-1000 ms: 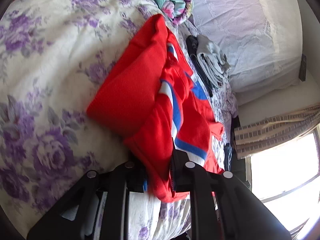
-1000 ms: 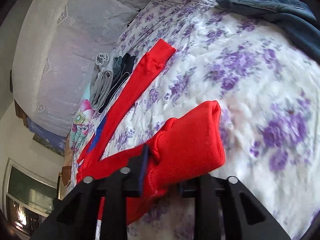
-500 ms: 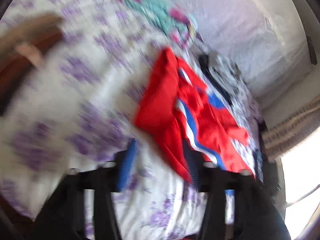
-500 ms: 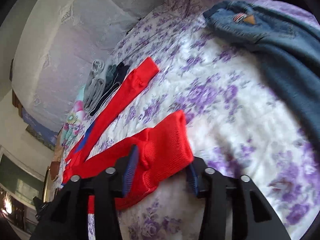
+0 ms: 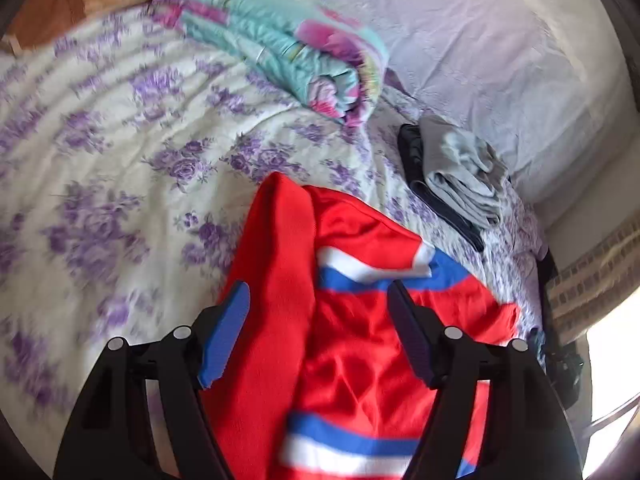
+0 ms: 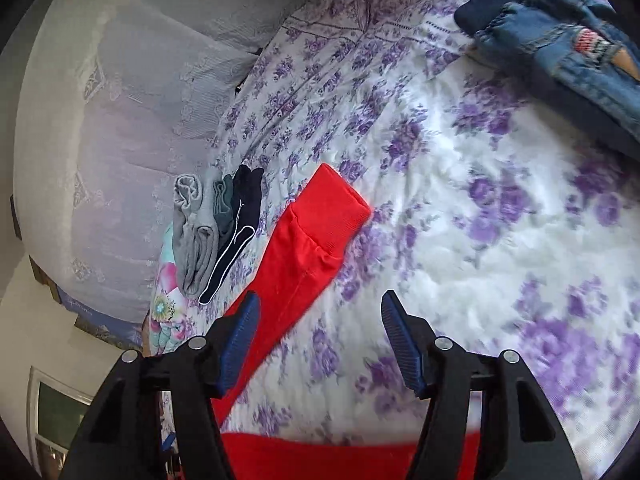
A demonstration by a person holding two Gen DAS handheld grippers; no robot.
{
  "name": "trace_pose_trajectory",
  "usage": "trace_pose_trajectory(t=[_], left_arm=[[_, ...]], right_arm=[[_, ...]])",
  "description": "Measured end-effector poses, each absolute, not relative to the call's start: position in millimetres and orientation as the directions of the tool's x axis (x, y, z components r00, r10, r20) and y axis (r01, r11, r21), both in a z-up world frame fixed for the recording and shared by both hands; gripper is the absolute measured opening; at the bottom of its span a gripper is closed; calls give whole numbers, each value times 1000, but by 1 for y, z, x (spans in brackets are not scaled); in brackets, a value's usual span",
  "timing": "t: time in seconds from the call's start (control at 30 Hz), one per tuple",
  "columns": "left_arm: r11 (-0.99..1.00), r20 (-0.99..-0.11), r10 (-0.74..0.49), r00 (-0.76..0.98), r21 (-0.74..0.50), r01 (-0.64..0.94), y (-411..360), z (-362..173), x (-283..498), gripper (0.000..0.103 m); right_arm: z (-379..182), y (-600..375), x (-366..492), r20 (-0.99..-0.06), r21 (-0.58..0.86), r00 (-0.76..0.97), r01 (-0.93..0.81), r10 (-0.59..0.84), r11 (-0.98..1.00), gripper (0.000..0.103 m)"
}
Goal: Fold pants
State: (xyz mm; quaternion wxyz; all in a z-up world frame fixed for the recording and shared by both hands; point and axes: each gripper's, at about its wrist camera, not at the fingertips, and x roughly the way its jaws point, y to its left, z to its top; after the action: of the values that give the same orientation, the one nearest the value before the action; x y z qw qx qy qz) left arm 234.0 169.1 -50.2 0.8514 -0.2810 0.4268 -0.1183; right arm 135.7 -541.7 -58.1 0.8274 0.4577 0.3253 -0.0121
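Observation:
Red pants [image 5: 352, 332] with blue and white stripes lie on the floral bedspread [image 5: 120, 184]. In the left wrist view their waist end lies right under my open, empty left gripper [image 5: 316, 332]. In the right wrist view one red leg [image 6: 304, 248] stretches away with its ribbed cuff at the far end. A second red part [image 6: 340, 456] lies under my open, empty right gripper [image 6: 320, 340], which hovers over bare bedspread [image 6: 460, 248].
A pile of folded grey and dark clothes [image 5: 456, 180] lies near the pillows [image 5: 500, 52], also in the right wrist view [image 6: 216, 232]. A rolled floral blanket [image 5: 288, 48] lies at the head. Blue jeans [image 6: 560, 48] lie far right. The bed edge and window are at right.
Both grippers have let go of the red pants and opened wide. The left one swung back over the waist end; the right one lifted off its leg, which now lies below it.

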Motion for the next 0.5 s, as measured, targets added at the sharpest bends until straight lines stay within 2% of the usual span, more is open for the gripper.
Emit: trace_pose_trajectory(t=[0.13,0.23,0.3,0.37,0.5], left_arm=[[749,-633,-529,565,-661,-39,188,-85,260,69],[679,-561,-600,571,-734,-8,199,-91,258,70],[695,-572,-592,569,-719,0,196,-92,259,71],[731,-590,-571,570,-682,26,188,-87,258,78],[757,-603,-556,572,-651,49,182,-84,258,82]], right_arm=[[-46,-549,182,-604,657,780,369,165,657,64],[-49,-559,210,-610,645,776,371,158,668,64],[-53,-564,227,-613,655,771,372,175,657,64],[-56,-565,238,-616,660,768,381,176,647,64],[-58,-559,261,-653,609,741,392,156,690,64]])
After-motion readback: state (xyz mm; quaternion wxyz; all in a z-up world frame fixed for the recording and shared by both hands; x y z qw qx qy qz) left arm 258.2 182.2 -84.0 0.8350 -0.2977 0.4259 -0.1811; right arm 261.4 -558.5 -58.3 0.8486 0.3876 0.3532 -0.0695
